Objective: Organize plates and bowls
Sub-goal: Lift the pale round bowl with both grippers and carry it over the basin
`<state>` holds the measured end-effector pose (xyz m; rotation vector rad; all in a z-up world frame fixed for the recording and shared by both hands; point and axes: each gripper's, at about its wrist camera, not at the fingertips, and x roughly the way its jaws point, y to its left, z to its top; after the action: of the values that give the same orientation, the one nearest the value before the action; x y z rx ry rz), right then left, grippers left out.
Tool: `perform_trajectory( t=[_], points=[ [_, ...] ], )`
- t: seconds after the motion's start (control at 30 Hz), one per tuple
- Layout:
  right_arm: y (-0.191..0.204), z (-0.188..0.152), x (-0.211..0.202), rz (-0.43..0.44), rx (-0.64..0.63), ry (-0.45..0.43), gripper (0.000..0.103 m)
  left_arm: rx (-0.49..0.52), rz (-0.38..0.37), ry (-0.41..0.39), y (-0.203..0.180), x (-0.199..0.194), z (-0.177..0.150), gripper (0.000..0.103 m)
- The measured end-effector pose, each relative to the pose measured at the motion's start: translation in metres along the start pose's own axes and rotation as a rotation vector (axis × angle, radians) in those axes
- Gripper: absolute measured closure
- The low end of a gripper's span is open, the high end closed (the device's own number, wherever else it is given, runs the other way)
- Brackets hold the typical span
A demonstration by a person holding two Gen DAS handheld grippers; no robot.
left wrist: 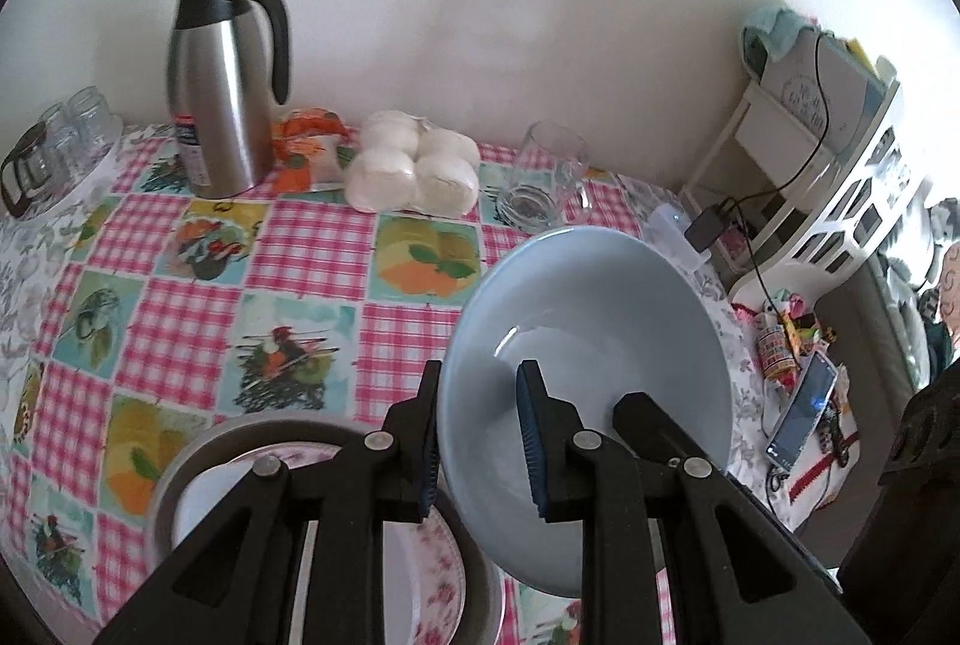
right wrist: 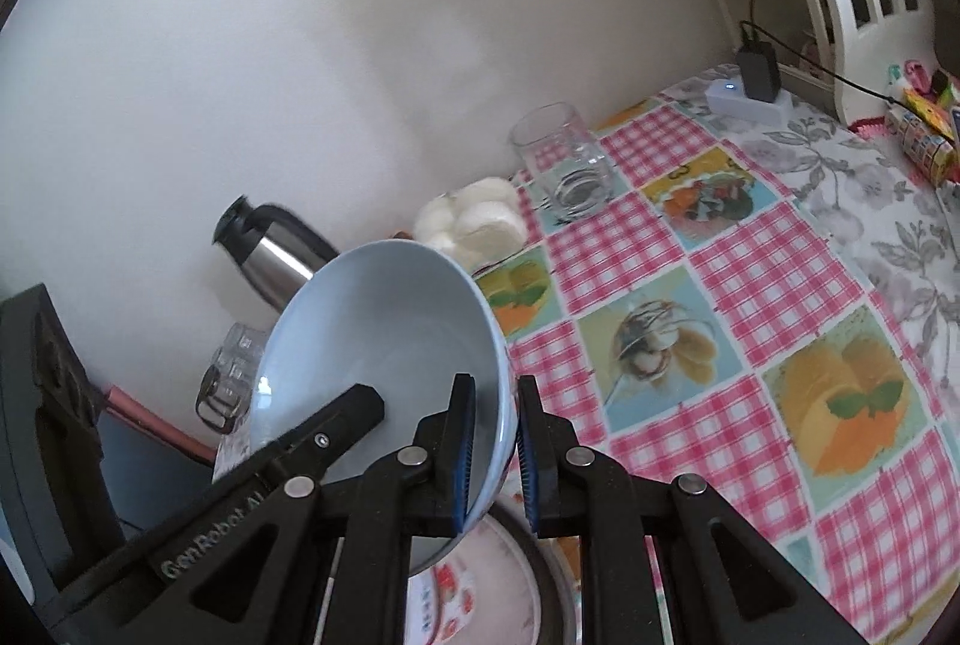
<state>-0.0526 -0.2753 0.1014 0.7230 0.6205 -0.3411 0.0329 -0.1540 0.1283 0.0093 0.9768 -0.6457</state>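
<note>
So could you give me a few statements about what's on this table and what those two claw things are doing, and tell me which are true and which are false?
1. Both grippers grip the same blue bowl. True: the left gripper and the right gripper each pinch its rim.
2. The bowl sits flat on the tablecloth. False: it is tilted and lifted.
3. A steel thermos jug stands near the wall. True.
4. The glass mug is full of juice. False: it looks empty.
5. Floral plates lie below the grippers. True.
</note>
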Motion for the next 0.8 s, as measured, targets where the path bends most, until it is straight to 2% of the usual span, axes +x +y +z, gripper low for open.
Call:
perform_trajectory(
  t=[0.17, 0.3, 0.8],
  points=[
    [0.029, -0.017, -0.013, 0.011, -0.056, 0.001, 0.085, -0.057, -0.035, -0.002, 0.026, -0.021, -0.005, 0.079],
    [0.049, -0.034, -0.013, 0.008, -0.094, 0.018, 0.085, -0.09, -0.023, -0.007, 0.043, -0.034, -0.014, 0.079],
    [0.073, -0.09, 0.005, -0.022, -0.167, 0.134, 0.084, -0.162, 0.012, 0.059, 0.093, -0.043, -0.054, 0.079]
  ],
)
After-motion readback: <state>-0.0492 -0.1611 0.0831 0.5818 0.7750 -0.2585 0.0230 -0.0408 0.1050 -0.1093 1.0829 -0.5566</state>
